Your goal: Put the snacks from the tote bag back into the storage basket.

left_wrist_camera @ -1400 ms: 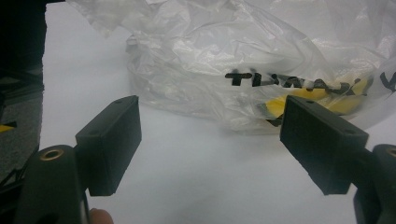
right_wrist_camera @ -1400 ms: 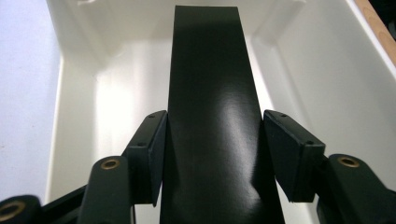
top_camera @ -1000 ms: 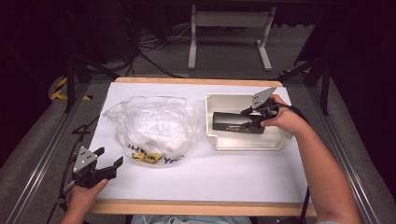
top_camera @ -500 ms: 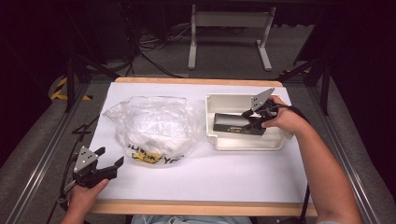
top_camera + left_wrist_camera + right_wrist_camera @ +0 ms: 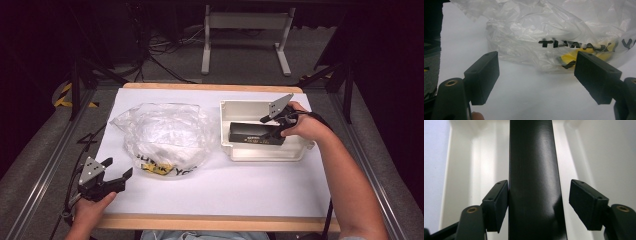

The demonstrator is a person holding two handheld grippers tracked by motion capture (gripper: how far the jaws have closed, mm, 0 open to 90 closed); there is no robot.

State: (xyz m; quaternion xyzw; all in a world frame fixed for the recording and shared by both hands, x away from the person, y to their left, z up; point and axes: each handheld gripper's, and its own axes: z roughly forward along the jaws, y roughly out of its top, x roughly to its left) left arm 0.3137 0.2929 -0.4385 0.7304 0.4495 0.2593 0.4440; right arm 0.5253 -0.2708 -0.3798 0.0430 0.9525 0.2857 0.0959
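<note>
1. Squinting at the high view, the right claw (image 5: 274, 131) sits over the white tub (image 5: 300, 150) on the right side of the counter (image 5: 225, 185), and the hand (image 5: 305, 127) behind it covers the tub's right end, so that end of the black box (image 5: 250, 136) is hidden.
2. The right gripper view is so close up that the black box (image 5: 534, 182) runs off the top and bottom of the frame. No label readable there; in the high view there's some light print on its side, too small to make out.
3. Right claw state: its jaws have just been opening. The box stands between them, one pad right up against its side, the other clearly off it with a gap showing. So it's spread around the box, not pinching it.
4. The box lies inside the tub, lengthwise along it.
5. The left claw (image 5: 116, 172) is at the near left corner of the counter, spread wide with nothing between the jaws.
6. Just ahead of it is a crumpled clear plastic bag (image 5: 554, 32) with black lettering I can only partly read and something yellow inside (image 5: 570, 58), blurred by the plastic. Bag and claw are apart, not touching.
</note>
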